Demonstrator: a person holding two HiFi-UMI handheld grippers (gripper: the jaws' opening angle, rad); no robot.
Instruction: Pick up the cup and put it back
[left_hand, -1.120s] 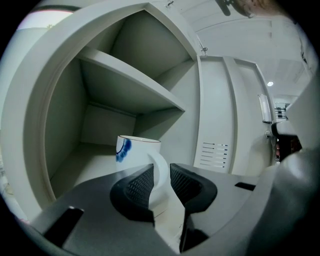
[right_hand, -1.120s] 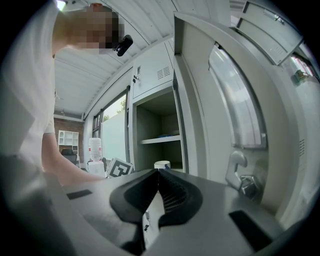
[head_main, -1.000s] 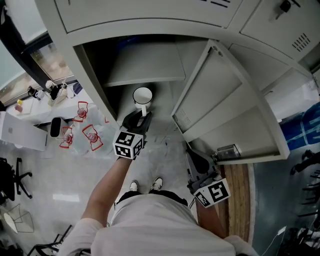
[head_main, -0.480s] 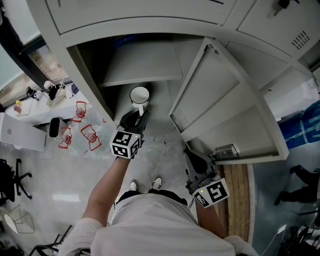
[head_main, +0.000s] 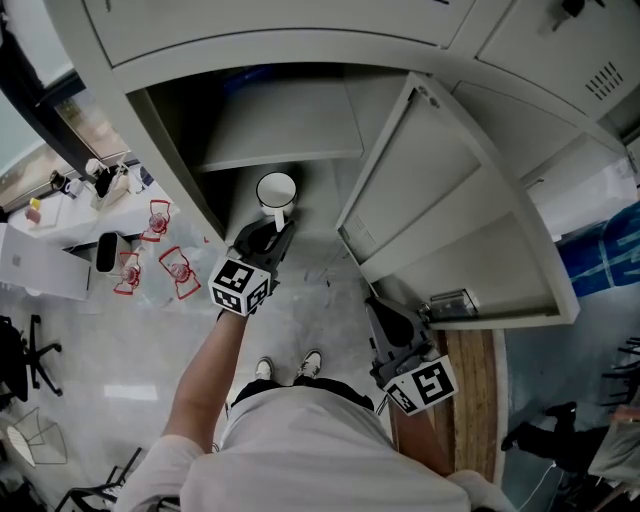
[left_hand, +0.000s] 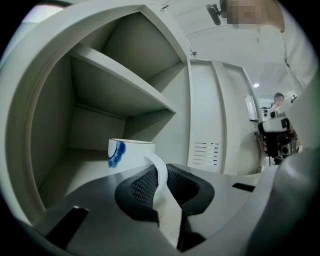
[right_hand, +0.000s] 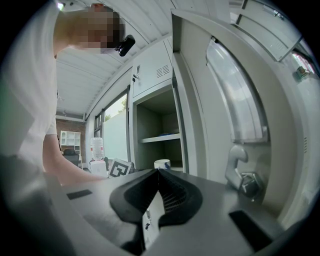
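Note:
A white cup (head_main: 276, 189) with a blue mark stands upright on the floor of the open grey locker (head_main: 215, 215). Its handle points out toward me. My left gripper (head_main: 277, 226) reaches into the compartment, and its jaws are closing on that handle. In the left gripper view the white handle (left_hand: 162, 176) runs between the two dark pads (left_hand: 139, 187), which touch it on both sides, with the cup (left_hand: 131, 152) just beyond. My right gripper (head_main: 384, 312) hangs low beside the locker door, shut and empty; in its own view the right gripper (right_hand: 158, 173) points at the distant cup (right_hand: 162, 163).
A shelf (head_main: 283, 131) sits above the cup inside the compartment. The locker door (head_main: 430, 190) stands swung open to the right, its latch (right_hand: 242, 176) close to my right gripper. A table (head_main: 60, 250) with small items stands at the left.
My left gripper has pushed a little farther toward the cup, and its jaws have narrowed around the handle. The right gripper has stayed where it was.

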